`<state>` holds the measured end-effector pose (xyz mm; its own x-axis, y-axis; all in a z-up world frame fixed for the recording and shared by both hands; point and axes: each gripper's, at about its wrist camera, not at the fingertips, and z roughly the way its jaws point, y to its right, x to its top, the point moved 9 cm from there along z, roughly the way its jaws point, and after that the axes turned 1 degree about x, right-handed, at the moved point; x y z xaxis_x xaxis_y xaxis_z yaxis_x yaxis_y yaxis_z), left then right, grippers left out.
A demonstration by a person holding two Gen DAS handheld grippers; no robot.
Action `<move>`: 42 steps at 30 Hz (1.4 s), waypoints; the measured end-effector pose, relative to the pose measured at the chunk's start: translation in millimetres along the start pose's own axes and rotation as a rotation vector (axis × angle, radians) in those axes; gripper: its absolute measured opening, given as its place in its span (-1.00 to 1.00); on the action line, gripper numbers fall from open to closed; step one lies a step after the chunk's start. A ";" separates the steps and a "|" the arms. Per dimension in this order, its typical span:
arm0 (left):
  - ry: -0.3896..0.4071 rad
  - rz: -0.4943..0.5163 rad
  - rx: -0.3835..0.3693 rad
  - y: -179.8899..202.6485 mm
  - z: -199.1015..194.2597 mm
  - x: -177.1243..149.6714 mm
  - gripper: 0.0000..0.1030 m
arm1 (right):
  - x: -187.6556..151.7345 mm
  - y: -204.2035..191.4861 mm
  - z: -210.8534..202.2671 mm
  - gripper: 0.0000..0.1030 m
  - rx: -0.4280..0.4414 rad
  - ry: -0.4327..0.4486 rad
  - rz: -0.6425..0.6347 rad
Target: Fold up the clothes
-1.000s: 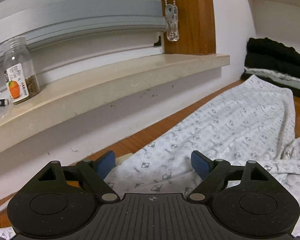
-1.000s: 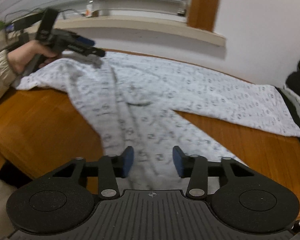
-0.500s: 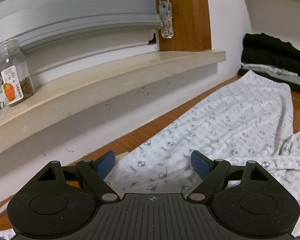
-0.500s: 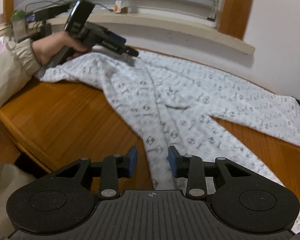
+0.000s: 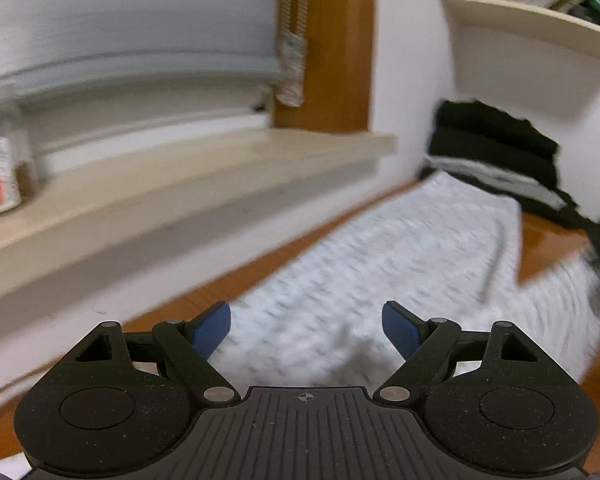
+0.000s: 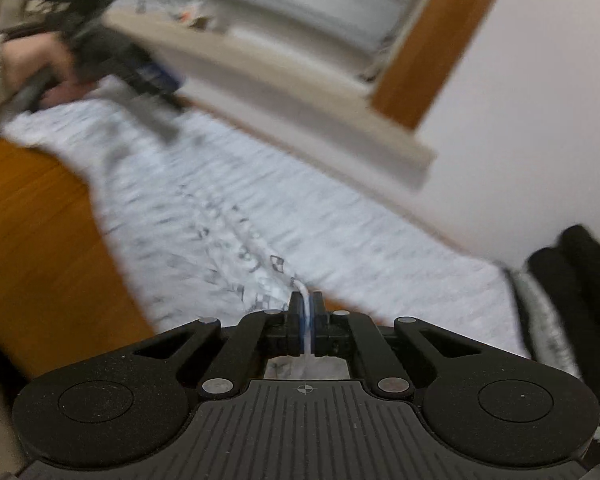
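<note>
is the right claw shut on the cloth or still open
Shut on it: the right claw has its blue pads pressed together with a ridge of the patterned cloth pinched between them.

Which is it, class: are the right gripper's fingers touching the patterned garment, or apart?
Touching. The right wrist view shows the right gripper shut, with a fold of the patterned garment pinched between its fingers.

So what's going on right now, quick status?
Right tongs shut on patterned garment. Left tongs open above it. Folded dark pile sits past the far end.

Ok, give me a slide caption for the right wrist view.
Right gripper shut on a fold of the patterned white garment spread across the wooden table.
</note>
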<state>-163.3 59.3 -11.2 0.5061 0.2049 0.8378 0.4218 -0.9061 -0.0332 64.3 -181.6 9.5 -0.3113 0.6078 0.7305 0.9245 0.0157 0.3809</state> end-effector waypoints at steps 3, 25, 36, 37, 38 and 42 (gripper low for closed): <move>-0.045 0.017 -0.034 6.0 5.6 -5.4 0.64 | 0.8 14.3 12.1 -0.93 -0.009 0.003 0.026; -0.071 0.008 0.010 1.4 12.7 -10.2 -0.47 | -58.7 -13.5 -17.7 -0.37 0.112 -0.115 0.265; 0.090 -0.017 0.052 -8.0 -17.3 11.7 -0.97 | -0.5 49.6 -9.1 -0.83 -0.026 0.010 0.213; 0.127 -0.041 0.053 -12.3 -25.6 17.2 -0.97 | 12.0 60.1 -5.0 -0.83 -0.051 0.039 0.216; 0.137 -0.055 0.057 -16.1 -28.8 18.6 -0.98 | 24.1 70.3 -0.9 -0.83 -0.075 0.068 0.222; 0.106 -0.085 0.082 -28.8 -26.1 12.5 -0.97 | 38.7 81.0 37.3 -0.73 -0.100 0.043 0.242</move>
<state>-188.8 78.3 14.4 0.3855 0.2354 0.8922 0.5218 -0.8531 -0.0004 135.3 -127.2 47.5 -0.0945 0.5497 0.8300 0.9474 -0.2064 0.2446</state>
